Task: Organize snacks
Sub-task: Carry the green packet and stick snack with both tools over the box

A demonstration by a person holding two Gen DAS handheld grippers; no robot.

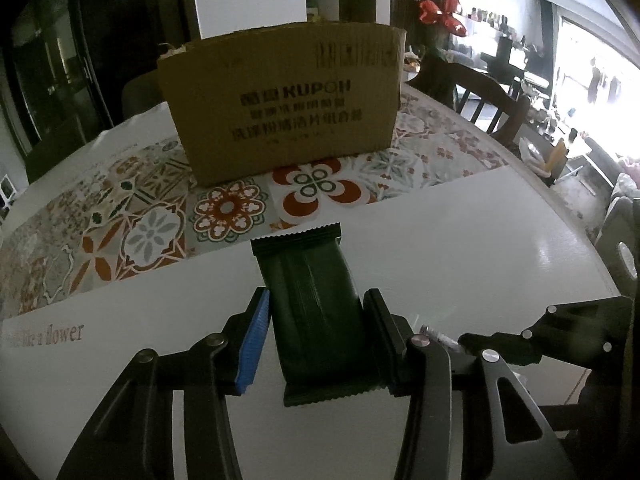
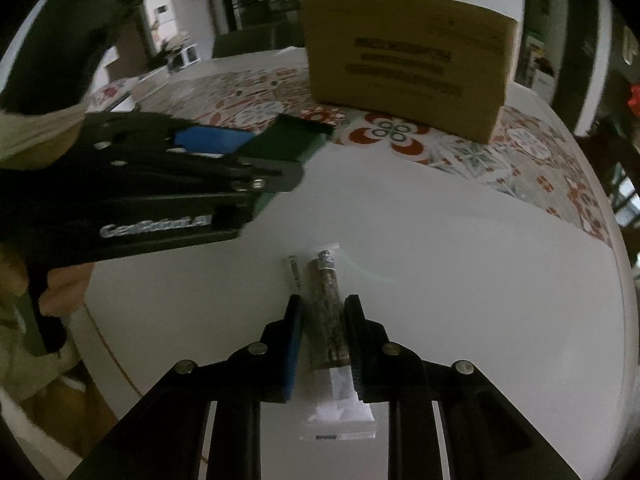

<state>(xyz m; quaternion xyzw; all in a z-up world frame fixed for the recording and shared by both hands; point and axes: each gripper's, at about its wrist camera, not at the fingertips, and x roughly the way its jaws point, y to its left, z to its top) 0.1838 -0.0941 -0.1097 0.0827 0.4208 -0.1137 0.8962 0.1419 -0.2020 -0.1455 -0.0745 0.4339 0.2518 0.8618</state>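
Note:
My left gripper (image 1: 316, 300) is shut on a dark green snack packet (image 1: 316, 304) and holds it above the white part of the table, pointing at the brown cardboard box (image 1: 284, 100). The same gripper (image 2: 280, 160) and green packet (image 2: 288, 140) show at the left of the right wrist view. My right gripper (image 2: 322, 304) is shut on a clear-wrapped brown snack bar (image 2: 326, 308), held just over the white table. The box (image 2: 408, 60) stands on the patterned mat ahead; its inside is hidden.
The round table has a white surface (image 1: 460, 248) and a floral patterned mat (image 1: 140, 216) under the box. A dark wooden chair (image 1: 492, 104) and red flowers (image 1: 440, 12) stand beyond the far right edge. The right gripper's arm (image 1: 560, 336) shows at the lower right.

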